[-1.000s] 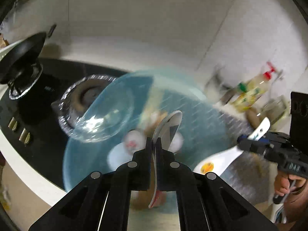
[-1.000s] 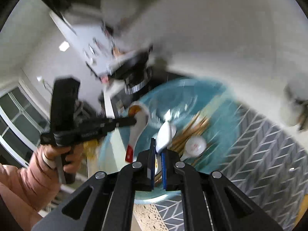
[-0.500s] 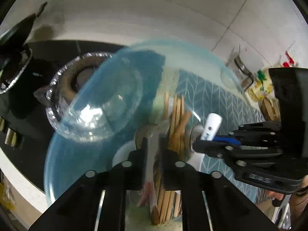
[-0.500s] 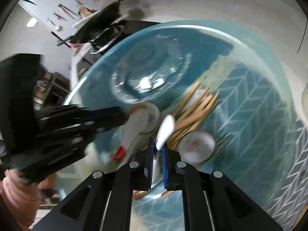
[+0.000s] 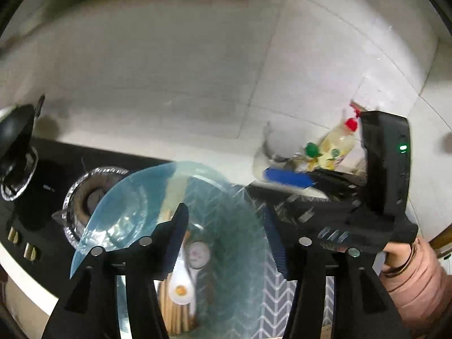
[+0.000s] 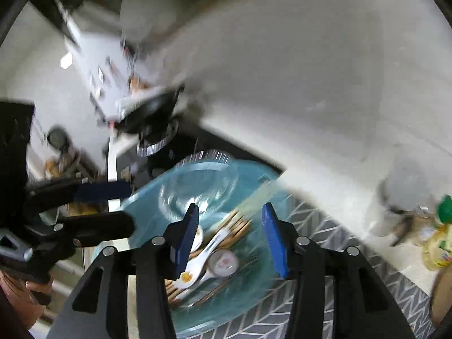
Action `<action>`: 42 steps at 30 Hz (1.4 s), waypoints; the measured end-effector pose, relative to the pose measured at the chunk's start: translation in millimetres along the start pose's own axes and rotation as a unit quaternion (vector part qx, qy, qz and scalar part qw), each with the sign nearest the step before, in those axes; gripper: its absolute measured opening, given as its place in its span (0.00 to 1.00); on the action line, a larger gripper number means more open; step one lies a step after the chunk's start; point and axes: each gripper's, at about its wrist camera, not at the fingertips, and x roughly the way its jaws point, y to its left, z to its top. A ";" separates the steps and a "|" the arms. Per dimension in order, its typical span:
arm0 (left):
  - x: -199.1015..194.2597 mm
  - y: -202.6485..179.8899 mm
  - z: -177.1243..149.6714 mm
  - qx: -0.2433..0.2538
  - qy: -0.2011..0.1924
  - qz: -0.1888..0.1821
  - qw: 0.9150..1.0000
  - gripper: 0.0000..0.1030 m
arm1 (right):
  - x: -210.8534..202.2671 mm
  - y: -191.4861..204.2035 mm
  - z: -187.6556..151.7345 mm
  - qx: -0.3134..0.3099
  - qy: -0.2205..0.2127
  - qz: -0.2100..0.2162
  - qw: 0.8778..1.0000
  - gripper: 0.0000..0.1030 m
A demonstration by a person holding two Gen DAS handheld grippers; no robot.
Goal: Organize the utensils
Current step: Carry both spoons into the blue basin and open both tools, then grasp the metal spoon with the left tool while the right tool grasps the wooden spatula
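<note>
A clear blue glass bowl [image 5: 132, 197] [image 6: 248, 180] sits on a grey herringbone mat [image 6: 319, 231]. Inside it lie white ceramic spoons [image 5: 180, 285] [image 6: 209, 248], a round spoon bowl with a red print [image 6: 224, 261] and several wooden chopsticks [image 6: 237, 223]. My left gripper [image 5: 226, 234] is open and empty above the bowl. My right gripper [image 6: 230, 236] is open and empty above the spoons. In the left wrist view the right gripper [image 5: 288, 180] shows at the right, open. In the right wrist view the left gripper [image 6: 113, 206] shows at the left.
A black gas hob [image 5: 42, 175] with a foil-ringed burner [image 5: 93, 186] lies left of the bowl, with a dark pan [image 5: 17, 130] at the far left. Bottles with red and green caps [image 5: 336, 141] stand by the tiled wall at the right.
Both grippers opened and let go of their white spoons, which now lie in the bowl. Both grippers have lifted back from the bowl.
</note>
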 end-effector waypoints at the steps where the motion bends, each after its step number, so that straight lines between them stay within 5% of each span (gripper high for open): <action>1: -2.2 -11.5 1.1 0.011 -0.002 0.001 1.000 0.57 | -26.1 -12.4 -3.1 0.010 -0.029 0.005 1.000 0.45; 4: -2.2 -47.4 -1.8 0.038 -0.001 -0.015 0.999 0.64 | -89.0 -45.6 -24.2 0.015 -0.079 -0.028 0.996 0.53; 6: 7.2 -72.8 -8.3 0.047 0.010 -0.041 0.998 0.67 | -122.8 -76.5 -52.5 0.016 -0.085 -0.106 0.991 0.58; 8: 30.1 -102.5 -20.2 0.059 0.031 -0.066 0.996 0.69 | -141.0 -111.2 -91.2 0.037 -0.054 -0.176 0.982 0.58; 13: 113.9 -156.8 -55.6 0.068 0.103 -0.078 0.989 0.69 | -148.3 -156.3 -183.7 0.088 0.019 -0.234 0.968 0.58; 17: 178.8 -169.0 -71.5 0.050 0.122 -0.048 0.990 0.69 | -139.1 -166.3 -231.0 0.105 0.045 -0.243 0.963 0.57; 23: 250.4 -155.2 -69.6 -0.015 0.142 -0.022 0.990 0.66 | -139.2 -166.9 -251.0 0.111 0.043 -0.228 0.966 0.57; 29: 283.1 -179.4 -74.5 0.053 0.138 0.038 0.988 0.64 | -136.9 -172.8 -248.8 0.104 0.040 -0.228 0.967 0.57; 30: 284.2 -188.2 -78.1 0.077 0.137 0.049 0.986 0.61 | -137.6 -173.0 -249.0 0.104 0.038 -0.230 0.967 0.57; 32: 278.0 -208.6 -87.6 0.109 0.126 0.030 0.986 0.21 | -135.9 -175.5 -249.7 0.108 0.038 -0.228 0.967 0.57; 35: 273.5 -224.5 -95.6 0.119 0.138 -0.028 0.983 0.08 | -135.1 -177.3 -252.8 0.116 0.040 -0.226 0.966 0.57; 36: 273.6 -226.5 -97.5 0.112 0.146 -0.061 0.981 0.08 | -135.4 -177.6 -253.9 0.119 0.041 -0.224 0.966 0.57; 40: 267.5 -226.3 -100.7 0.119 0.177 -0.068 0.975 0.13 | -139.5 -175.8 -260.7 0.126 0.042 -0.226 0.965 0.57; 42: 258.3 -217.6 -102.0 0.098 0.196 -0.052 0.974 0.38 | -141.3 -175.2 -263.6 0.130 0.039 -0.228 0.964 0.57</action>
